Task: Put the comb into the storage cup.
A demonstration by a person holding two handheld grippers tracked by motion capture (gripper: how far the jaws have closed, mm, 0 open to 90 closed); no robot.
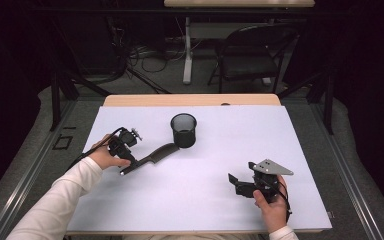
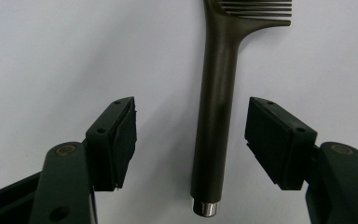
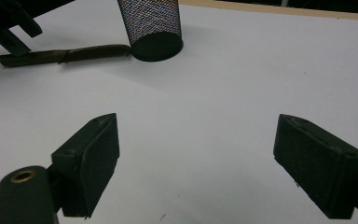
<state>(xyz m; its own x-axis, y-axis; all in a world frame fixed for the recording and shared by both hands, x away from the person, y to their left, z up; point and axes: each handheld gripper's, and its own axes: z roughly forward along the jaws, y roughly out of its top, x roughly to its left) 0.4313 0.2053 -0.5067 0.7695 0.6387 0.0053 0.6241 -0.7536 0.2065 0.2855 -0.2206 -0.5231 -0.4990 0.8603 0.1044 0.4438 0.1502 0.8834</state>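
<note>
A dark comb [image 1: 159, 153] lies flat on the white sheet, its toothed end touching the foot of a black mesh cup [image 1: 183, 129]. My left gripper [image 1: 129, 160] stands over the comb's handle end. In the left gripper view the gripper [image 2: 192, 116] is open, one jaw on each side of the comb handle [image 2: 214, 107], with neither pad touching it. The handle ends in a small silver cap [image 2: 208, 208]. My right gripper [image 1: 234, 183] rests near the front right, open and holding nothing [image 3: 196, 163]. From there the cup [image 3: 151, 25] and comb [image 3: 74, 55] lie far ahead.
The white sheet [image 1: 220, 150] covers a wooden table whose far edge [image 1: 190, 100] shows bare. Beyond the table stand a folding chair [image 1: 252, 55] and a desk leg [image 1: 187, 50] amid floor cables. The left gripper [image 3: 9, 23] appears at the upper left of the right gripper view.
</note>
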